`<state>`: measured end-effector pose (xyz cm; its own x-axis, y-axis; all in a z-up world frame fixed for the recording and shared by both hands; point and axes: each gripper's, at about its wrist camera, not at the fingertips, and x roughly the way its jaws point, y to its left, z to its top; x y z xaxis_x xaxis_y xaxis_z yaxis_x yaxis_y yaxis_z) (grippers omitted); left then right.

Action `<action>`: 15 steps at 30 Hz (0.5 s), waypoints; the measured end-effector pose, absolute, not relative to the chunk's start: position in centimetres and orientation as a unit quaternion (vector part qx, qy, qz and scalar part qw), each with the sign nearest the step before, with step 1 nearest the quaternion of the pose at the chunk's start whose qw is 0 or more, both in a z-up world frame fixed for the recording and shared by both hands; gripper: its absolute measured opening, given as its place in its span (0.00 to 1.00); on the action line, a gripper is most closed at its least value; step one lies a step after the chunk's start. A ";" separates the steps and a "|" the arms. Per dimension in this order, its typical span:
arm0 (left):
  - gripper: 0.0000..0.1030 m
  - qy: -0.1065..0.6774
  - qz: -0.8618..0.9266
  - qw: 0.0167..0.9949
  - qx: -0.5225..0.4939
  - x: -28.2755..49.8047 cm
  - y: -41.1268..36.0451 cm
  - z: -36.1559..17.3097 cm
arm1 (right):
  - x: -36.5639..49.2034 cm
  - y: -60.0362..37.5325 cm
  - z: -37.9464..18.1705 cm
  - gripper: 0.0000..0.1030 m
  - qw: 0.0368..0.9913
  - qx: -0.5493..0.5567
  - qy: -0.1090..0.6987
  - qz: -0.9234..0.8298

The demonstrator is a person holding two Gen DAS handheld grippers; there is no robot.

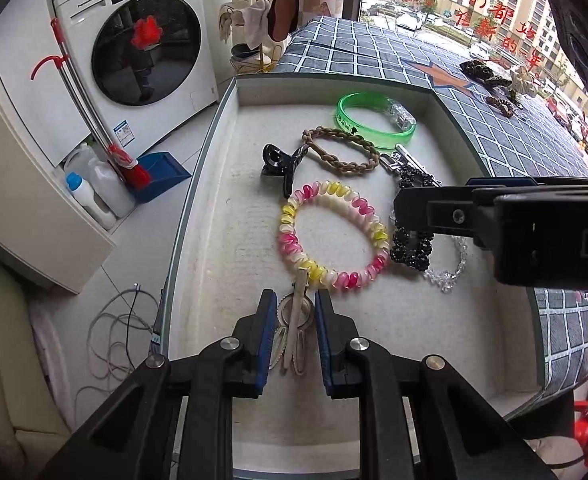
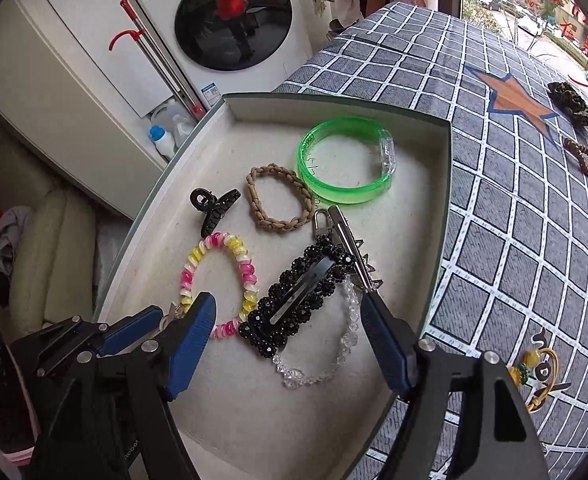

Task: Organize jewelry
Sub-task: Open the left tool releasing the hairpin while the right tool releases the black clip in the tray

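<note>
A shallow box (image 1: 221, 128) on the checked cloth holds a green bangle (image 1: 374, 122), a braided tan tie (image 1: 340, 148), a black claw clip (image 1: 279, 166), a pink-yellow spiral tie (image 1: 334, 236), a black beaded clip (image 2: 298, 300) and a clear bead bracelet (image 2: 326, 364). My left gripper (image 1: 296, 338) is open, its jaws either side of silver hair clips (image 1: 294, 332) lying on the box floor. My right gripper (image 2: 289, 340) is open wide above the black beaded clip and bead bracelet; it shows from the side in the left wrist view (image 1: 414, 208).
More hair ties lie on the cloth at the far right (image 2: 574, 104), and a yellow charm cord (image 2: 538, 372) lies near the box's right wall. A washing machine (image 1: 133, 32), broom (image 1: 89, 112) and bottles (image 1: 89, 196) stand on the floor to the left.
</note>
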<state>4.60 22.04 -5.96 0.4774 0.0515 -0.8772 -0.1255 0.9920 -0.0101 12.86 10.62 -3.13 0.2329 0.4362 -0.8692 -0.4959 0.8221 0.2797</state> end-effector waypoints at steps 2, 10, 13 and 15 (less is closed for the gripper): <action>0.26 0.509 0.054 0.858 -0.038 4.6 22.0 -5.7 | 12.7 9.9 -2.4 0.78 0.788 -0.013 0.538 0.299; 0.97 0.484 0.063 0.872 -0.030 4.0 21.1 -4.2 | 12.0 5.4 -0.7 0.78 0.805 0.029 0.520 0.285; 0.97 0.472 0.058 0.880 -0.020 3.8 20.3 -3.3 | 11.5 2.8 -0.2 0.78 0.813 0.041 0.514 0.270; 0.97 0.471 0.055 0.881 -0.017 3.9 19.9 -3.0 | 11.3 1.1 -0.2 0.78 0.818 0.049 0.512 0.258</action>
